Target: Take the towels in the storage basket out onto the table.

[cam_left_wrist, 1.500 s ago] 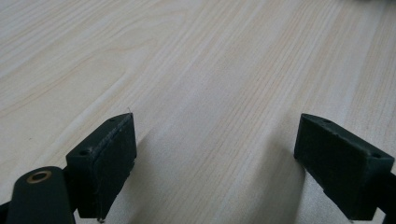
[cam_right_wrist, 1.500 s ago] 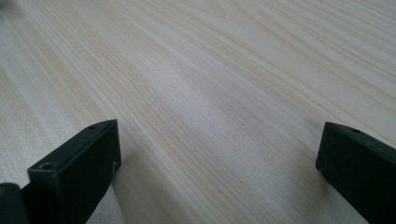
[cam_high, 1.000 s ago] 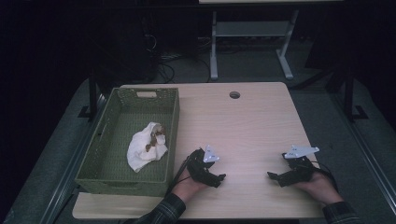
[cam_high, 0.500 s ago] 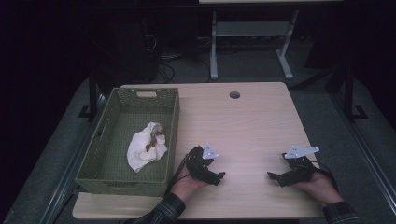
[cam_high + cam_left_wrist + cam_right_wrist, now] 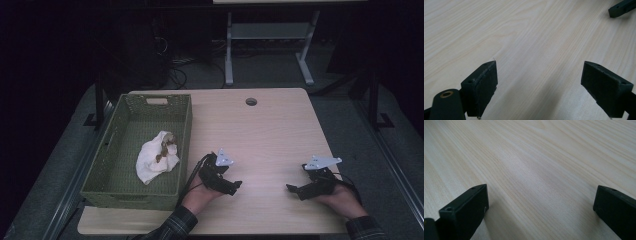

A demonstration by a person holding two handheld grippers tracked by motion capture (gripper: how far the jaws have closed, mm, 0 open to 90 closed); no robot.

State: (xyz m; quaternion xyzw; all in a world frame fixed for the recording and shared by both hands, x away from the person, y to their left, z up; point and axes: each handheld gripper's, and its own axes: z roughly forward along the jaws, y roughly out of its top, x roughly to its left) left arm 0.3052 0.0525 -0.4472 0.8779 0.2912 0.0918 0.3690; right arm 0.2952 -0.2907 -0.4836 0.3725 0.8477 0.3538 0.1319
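A: Where do things stand?

B: By my reading, at a start or a pause. Both grippers rest low on the desk (image 5: 280, 130) along the bottom of the high view. The left gripper (image 5: 235, 186) sits at lower centre, the right gripper (image 5: 294, 189) at lower right, well apart from each other.

A: Holding anything?

B: No. In the left gripper view the jaws are spread wide with bare wood grain between them, and the right gripper view shows the same. Both released, nothing gripped.

A: And what is there to work on?

B: The nearest thing is a white cloth (image 5: 157, 162), crumpled, with a brown patch on top. It lies inside the green basket (image 5: 186, 130) at the left of the frame, toward its lower right part. I can't tell whether the brown is a stain or a separate item.

A: So what's the next move?

B: Likely the left gripper goes for the cloth, being just beside the basket's right wall. It would have to lift over that wall, come down with the jaws kept spread, and close on a raised fold. The cloth is limp, so a shallow pinch may slip off.
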